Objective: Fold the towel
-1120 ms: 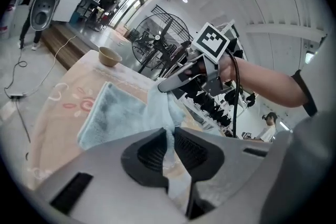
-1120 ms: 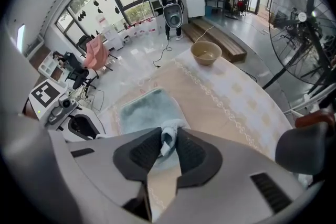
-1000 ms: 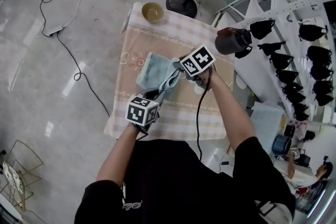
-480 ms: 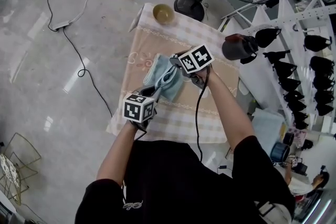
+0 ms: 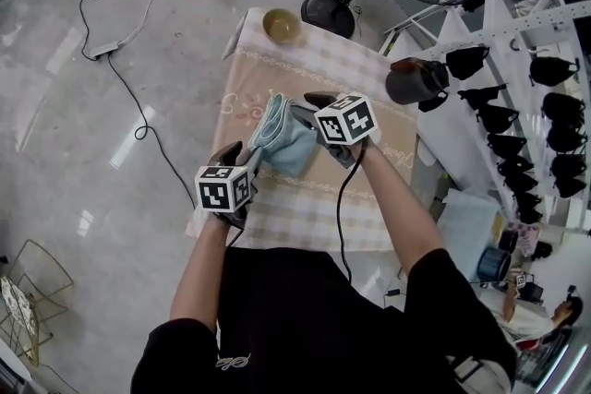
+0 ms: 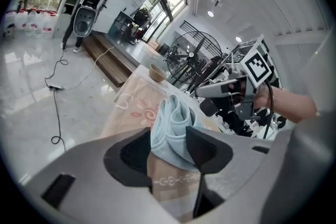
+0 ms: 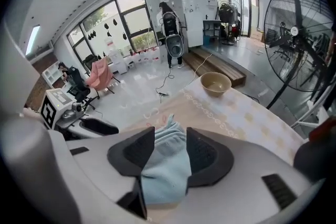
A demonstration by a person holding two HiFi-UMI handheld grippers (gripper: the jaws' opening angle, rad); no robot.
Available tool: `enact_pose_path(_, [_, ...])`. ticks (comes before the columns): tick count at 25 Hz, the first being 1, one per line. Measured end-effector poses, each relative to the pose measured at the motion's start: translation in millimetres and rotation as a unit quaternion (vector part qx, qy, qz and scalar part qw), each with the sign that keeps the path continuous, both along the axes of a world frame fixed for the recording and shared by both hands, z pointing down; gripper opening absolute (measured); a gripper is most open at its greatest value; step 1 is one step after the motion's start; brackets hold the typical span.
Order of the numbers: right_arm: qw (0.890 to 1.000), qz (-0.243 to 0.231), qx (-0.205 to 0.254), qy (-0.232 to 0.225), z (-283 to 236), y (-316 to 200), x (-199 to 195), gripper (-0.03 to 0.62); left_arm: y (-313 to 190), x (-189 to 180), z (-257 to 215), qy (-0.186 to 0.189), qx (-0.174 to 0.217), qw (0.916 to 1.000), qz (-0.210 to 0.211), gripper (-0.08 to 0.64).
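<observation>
Towel [image 5: 282, 132] lies bunched in a loose fold near the middle of the checked surface [image 5: 305, 212], pale blue, not flat. Both my jaws have just been opening. Left gripper [image 6: 168, 140] now has its jaws apart, with the towel's near edge in the gap but the pads not pressing it. Right gripper [image 7: 169, 152] is the same: jaws spread, cloth showing between them and lying slack underneath. A second ago both were pinching the cloth and drawing it between them; now it's let go and rests on the surface. Left gripper has pulled back toward the surface's left edge; right is just over the towel's right side. My read: one fold is laid and released, but it's lumpy, layers rolled rather than squared. Probably needs a regrasp of an edge to straighten or fold again. Bowl [image 5: 280, 25] sits at the far end, well apart.
</observation>
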State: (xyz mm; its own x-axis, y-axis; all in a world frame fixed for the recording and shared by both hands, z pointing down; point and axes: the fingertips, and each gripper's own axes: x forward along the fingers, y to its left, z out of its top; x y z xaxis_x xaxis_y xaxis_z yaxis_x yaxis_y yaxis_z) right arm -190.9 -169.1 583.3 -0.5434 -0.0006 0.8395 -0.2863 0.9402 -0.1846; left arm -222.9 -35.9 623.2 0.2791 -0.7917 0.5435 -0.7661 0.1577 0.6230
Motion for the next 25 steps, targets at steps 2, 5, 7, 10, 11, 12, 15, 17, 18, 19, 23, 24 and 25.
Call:
enact_pose_path(2, [1.0, 0.005, 0.005, -0.008, 1, 10, 7, 0.175, 6, -12, -2, -0.008, 0.001, 0.9998, -0.018, 0.193])
enact_pose_path(5, [1.0, 0.022, 0.012, -0.017, 5, 23, 21, 0.175, 13, -19, -8, -0.008, 0.014, 0.9996, -0.022, 0.193])
enact_pose_path(7, [0.999, 0.039, 0.012, -0.023, 9, 33, 29, 0.175, 19, -17, -11, -0.016, 0.019, 0.9996, -0.015, 0.193])
enact_pose_path(10, [0.997, 0.071, 0.009, -0.03, 13, 42, 45, 0.16, 23, -7, -11, -0.032, 0.011, 0.9994, -0.001, 0.192])
enact_pose_path(11, [0.996, 0.08, 0.009, -0.03, 14, 45, 52, 0.145, 25, -1, -11, -0.035, 0.006, 0.9994, 0.003, 0.187])
enact_pose_path(12, [0.996, 0.087, 0.011, -0.03, 14, 47, 60, 0.129, 26, 6, -11, -0.037, 0.002, 0.9993, 0.008, 0.186])
enact_pose_path(15, [0.994, 0.103, 0.021, -0.031, 14, 55, 81, 0.066, 28, 28, -13, -0.042, -0.002, 0.9988, 0.026, 0.179])
enact_pose_path(17, [0.992, 0.113, 0.029, -0.038, 12, 58, 94, 0.023, 26, 46, -14, -0.048, -0.003, 0.9978, 0.045, 0.173])
enact_pose_path(18, [0.992, 0.116, 0.031, -0.042, 12, 60, 102, 0.012, 25, 55, -14, -0.052, -0.005, 0.9972, 0.054, 0.169])
enact_pose_path(19, [0.991, 0.119, 0.032, -0.046, 11, 62, 109, 0.005, 23, 64, -13, -0.057, -0.008, 0.9964, 0.062, 0.164])
enact_pose_path(23, [0.99, 0.122, 0.034, -0.056, 11, 71, 136, 0.002, 20, 93, -13, -0.079, -0.016, 0.9926, 0.091, 0.022])
enact_pose_path(24, [0.99, 0.121, 0.036, -0.058, 11, 73, 142, 0.002, 18, 100, -14, -0.084, -0.015, 0.9915, 0.097, 0.014])
enact_pose_path(25, [0.99, 0.121, 0.038, -0.059, 10, 75, 149, 0.002, 17, 107, -16, -0.089, -0.014, 0.9906, 0.103, 0.011])
